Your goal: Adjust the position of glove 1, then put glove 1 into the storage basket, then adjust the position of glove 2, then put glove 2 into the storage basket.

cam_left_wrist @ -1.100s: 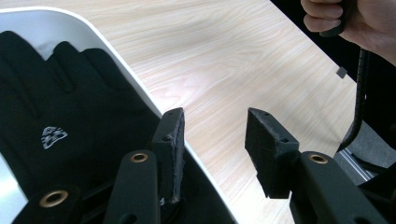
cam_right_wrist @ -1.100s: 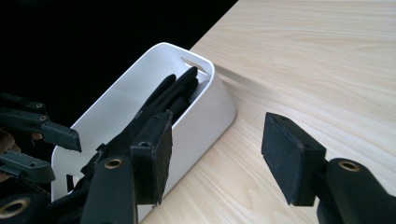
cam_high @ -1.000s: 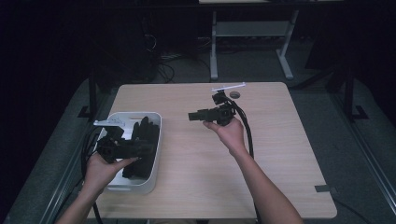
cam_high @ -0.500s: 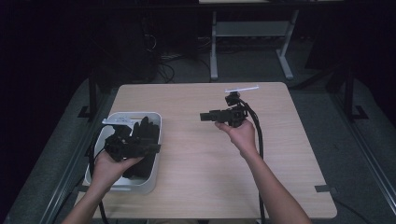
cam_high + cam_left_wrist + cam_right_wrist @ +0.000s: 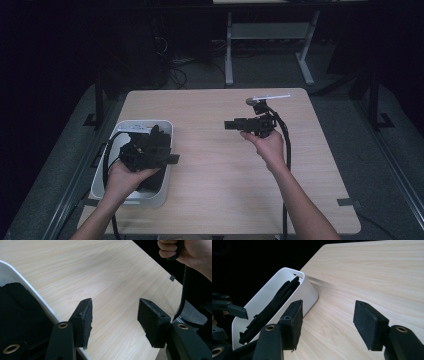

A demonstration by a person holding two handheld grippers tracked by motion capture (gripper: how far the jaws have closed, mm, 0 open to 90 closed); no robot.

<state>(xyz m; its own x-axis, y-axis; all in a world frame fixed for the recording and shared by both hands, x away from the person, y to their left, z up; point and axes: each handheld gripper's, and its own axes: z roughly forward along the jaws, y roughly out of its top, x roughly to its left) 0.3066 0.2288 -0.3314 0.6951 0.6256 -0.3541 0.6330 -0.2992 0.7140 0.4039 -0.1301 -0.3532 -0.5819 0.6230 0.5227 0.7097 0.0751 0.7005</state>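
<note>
Both my pairs of fingers spread, empty, over the desk (image 5: 210, 165).

My left fingers (image 5: 113, 322) have just been opening beside the white bin (image 5: 167, 131) holding a black glove (image 5: 275, 300); right fingers (image 5: 329, 322) face it, bare wood between.

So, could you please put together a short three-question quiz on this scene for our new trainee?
1. True or false: the black fabric glove lies inside the white plastic bin.
2. Which gripper is over the bin: A the left gripper, or B the right gripper?
3. Fill in: the pale wooden table between the right gripper's jaws is ____.

Key: 1 true. 2 A. 3 bare; both grippers stand open and hold nothing, and the left jaws have just been opening.
</note>
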